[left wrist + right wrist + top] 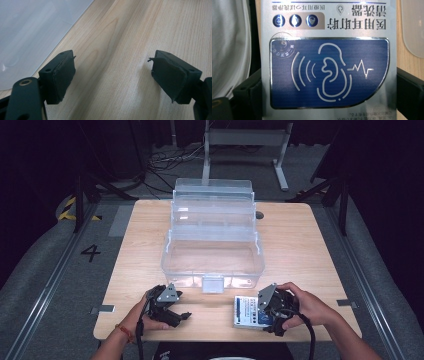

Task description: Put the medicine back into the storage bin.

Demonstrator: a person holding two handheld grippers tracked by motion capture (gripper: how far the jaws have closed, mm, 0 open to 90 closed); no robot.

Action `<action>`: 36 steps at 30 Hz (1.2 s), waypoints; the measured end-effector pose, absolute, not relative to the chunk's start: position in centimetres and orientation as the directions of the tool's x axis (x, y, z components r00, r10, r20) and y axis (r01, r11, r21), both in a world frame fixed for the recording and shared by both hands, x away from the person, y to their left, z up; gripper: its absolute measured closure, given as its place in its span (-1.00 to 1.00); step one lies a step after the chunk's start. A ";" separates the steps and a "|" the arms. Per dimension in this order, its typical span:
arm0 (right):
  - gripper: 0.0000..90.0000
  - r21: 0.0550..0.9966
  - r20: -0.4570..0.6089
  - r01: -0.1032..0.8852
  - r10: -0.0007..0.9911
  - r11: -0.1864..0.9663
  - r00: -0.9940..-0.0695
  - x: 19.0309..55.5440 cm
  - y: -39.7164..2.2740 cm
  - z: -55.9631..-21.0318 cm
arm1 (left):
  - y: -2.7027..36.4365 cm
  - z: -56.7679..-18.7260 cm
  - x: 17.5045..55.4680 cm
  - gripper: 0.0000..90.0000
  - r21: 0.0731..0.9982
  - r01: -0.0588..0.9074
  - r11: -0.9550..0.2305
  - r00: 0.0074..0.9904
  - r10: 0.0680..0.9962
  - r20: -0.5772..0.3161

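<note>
The right hand-held gripper (264, 312) is straddling a small silver-and-blue box (248, 312) that is lying flat near the front edge of the tabletop (300, 250). In the right gripper view its jaws are standing on either side of the box (328, 72), right at its edges; whether they are already pressing on it or only bracketing it, I cannot tell. The step in hand is probably taking hold of this box, perhaps to carry it into the clear plastic case (212, 252) that is standing open just behind it.

To do that well, the jaws should be closing squarely on the two long sides, low enough to catch the cardboard walls, not just the top edge, and gently, since a light carton is likely to dent or skid. Lifting straight up before swinging toward the case should be keeping the box level and clear of the case's front latch.

The left hand-held gripper (168, 307) is resting low over the bare wood, its jaws (112, 80) spread wide with nothing between them, beside the case wall.
</note>
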State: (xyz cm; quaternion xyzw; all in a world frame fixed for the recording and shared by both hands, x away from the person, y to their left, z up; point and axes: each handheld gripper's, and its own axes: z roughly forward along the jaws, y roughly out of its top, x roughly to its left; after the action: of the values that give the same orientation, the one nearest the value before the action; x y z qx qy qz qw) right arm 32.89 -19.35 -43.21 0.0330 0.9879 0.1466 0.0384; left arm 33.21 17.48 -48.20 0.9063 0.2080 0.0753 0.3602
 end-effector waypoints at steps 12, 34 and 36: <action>-0.89 0.366 -0.133 0.007 0.060 0.930 -0.989 31.9 -20.2 -40.2 | 17.5 -48.2 33.2 -0.59 0.684 0.324 -0.653 0.901 0.434 -0.013; -0.89 0.427 -0.356 -0.110 0.055 0.897 -0.933 33.8 -18.8 -29.3 | 17.5 -48.2 33.2 -0.60 0.684 0.327 -0.652 0.899 0.438 -0.012; -0.89 0.438 -0.348 -0.105 0.060 0.893 -0.935 34.7 -18.5 -28.9 | 17.5 -48.2 33.2 -0.60 0.684 0.327 -0.652 0.899 0.438 -0.012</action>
State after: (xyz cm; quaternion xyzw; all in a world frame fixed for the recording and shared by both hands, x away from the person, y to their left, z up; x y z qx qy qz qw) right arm 34.70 -18.51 -28.91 -0.0118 0.9562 0.2311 0.1793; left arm 33.17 17.50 -48.22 0.9055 0.2114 0.0773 0.3597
